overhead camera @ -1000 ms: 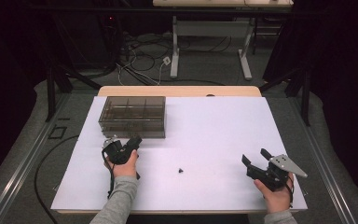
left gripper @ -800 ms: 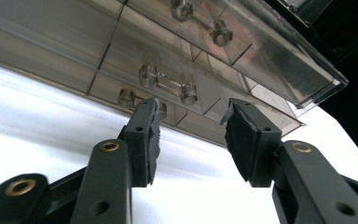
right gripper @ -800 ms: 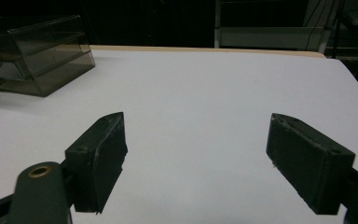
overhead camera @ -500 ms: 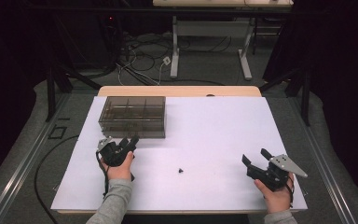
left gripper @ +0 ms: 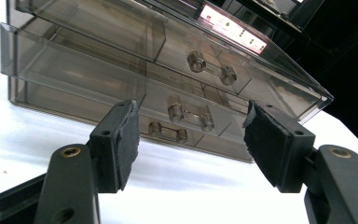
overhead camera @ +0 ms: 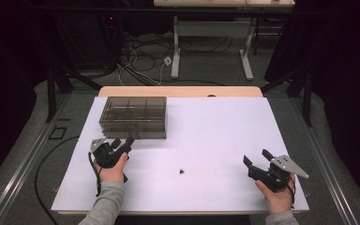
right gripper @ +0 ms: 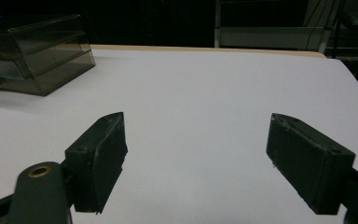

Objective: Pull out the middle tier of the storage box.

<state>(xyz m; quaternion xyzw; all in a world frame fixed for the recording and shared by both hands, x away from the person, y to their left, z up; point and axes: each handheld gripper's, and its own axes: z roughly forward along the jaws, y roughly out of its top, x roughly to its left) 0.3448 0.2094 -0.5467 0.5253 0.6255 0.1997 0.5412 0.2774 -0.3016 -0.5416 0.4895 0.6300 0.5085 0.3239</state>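
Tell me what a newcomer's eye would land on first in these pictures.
First, the smoky transparent plastic drawer box at the far left of the white table, its clear handles facing the person. The left gripper hovers open just in front of it, aimed at a drawer handle, while the right gripper waits open at the near right. A tiny dark object lies between them.

A drawer box (overhead camera: 133, 117) was set on the table (overhead camera: 215, 136) at its far left. A small screw (overhead camera: 181, 171) was placed near the front edge, well right of the box.
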